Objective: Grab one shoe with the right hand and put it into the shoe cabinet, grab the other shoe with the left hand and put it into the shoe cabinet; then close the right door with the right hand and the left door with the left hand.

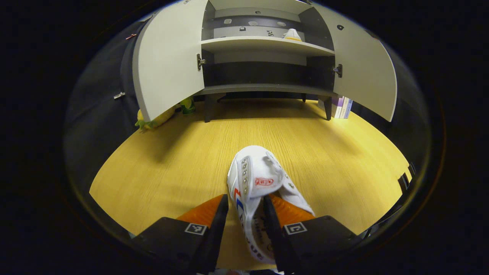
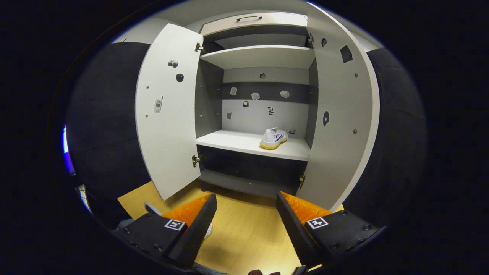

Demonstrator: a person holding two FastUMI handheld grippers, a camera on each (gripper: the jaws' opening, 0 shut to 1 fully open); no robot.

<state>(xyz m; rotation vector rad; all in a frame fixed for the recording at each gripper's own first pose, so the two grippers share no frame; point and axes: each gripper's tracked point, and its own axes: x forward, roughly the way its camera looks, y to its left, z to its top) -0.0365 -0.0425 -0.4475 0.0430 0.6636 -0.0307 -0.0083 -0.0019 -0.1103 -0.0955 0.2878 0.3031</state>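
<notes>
Shoe cabinet (image 1: 263,46): both doors swung open, stood at the far edge of the counter (image 1: 172,160). First shoe (image 2: 273,138): laid on the cabinet's middle shelf, right side. Second shoe (image 1: 259,183): in front of the cabinet, clamped between the left tool (image 1: 245,206) fingers. Right tool (image 2: 246,208): spread apart, nothing held, faced toward the cabinet.

A yellow plush toy (image 1: 153,121) and green can (image 1: 187,105) sit left, books (image 1: 342,107) right, on the wooden tabletop (image 1: 183,160).
</notes>
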